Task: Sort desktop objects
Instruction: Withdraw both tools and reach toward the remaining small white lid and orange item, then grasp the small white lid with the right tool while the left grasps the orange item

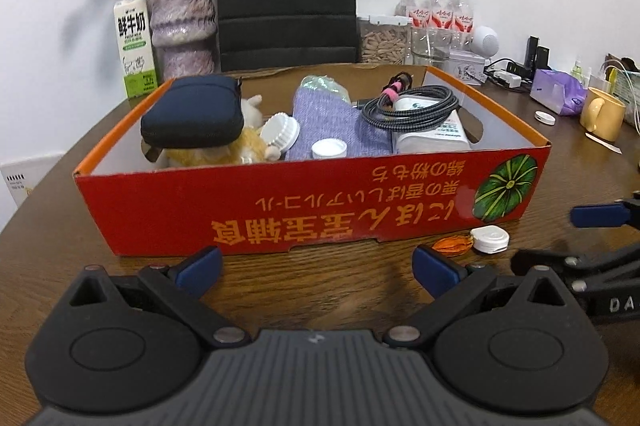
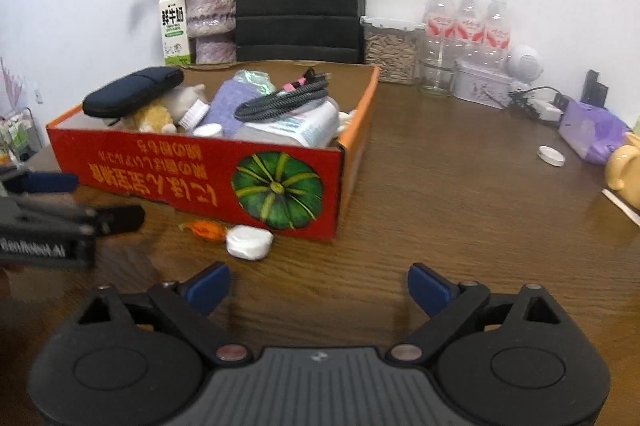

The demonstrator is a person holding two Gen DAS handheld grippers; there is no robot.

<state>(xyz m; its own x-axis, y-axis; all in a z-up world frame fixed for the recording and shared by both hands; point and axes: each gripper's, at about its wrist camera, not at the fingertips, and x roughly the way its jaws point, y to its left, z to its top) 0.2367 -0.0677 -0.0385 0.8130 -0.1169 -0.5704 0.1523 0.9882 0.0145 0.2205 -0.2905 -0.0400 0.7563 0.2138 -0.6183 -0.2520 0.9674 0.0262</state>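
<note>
Box: the red cardboard box (image 1: 304, 202) stood on the brown table (image 2: 460, 210), its printed side nearest both cameras.
Sorted so far: the box already held a dark blue pouch (image 1: 192, 112), a plush toy (image 1: 224, 146) under it, a purple knitted cloth (image 1: 326, 122), a coiled braided cable (image 1: 412, 108), a white bottle (image 1: 432, 138) lying under the cable, and two white caps (image 1: 329, 148).
Left near the box: an orange-wrapped sweet (image 2: 204, 229) and a small white round case (image 2: 250, 242) lay touching each other on the table, just beside the box's near wall, below the pumpkin picture.
Left farther off: a white lid (image 2: 551, 155) lay on the far right of the table near a purple tissue pack (image 2: 592, 134) and a yellow mug (image 2: 624, 170); whether these belonged to the sort could not be told.
Left gripper (image 1: 316, 268): fingers were spread wide and empty, above bare table in front of the box's middle.
Right gripper (image 2: 318, 286): fingers were apart and empty, over bare table to the right of the white case.
Progress estimate: most of the load appeared boxed; the sweet and the white case seemed the nearest remaining picks.
</note>
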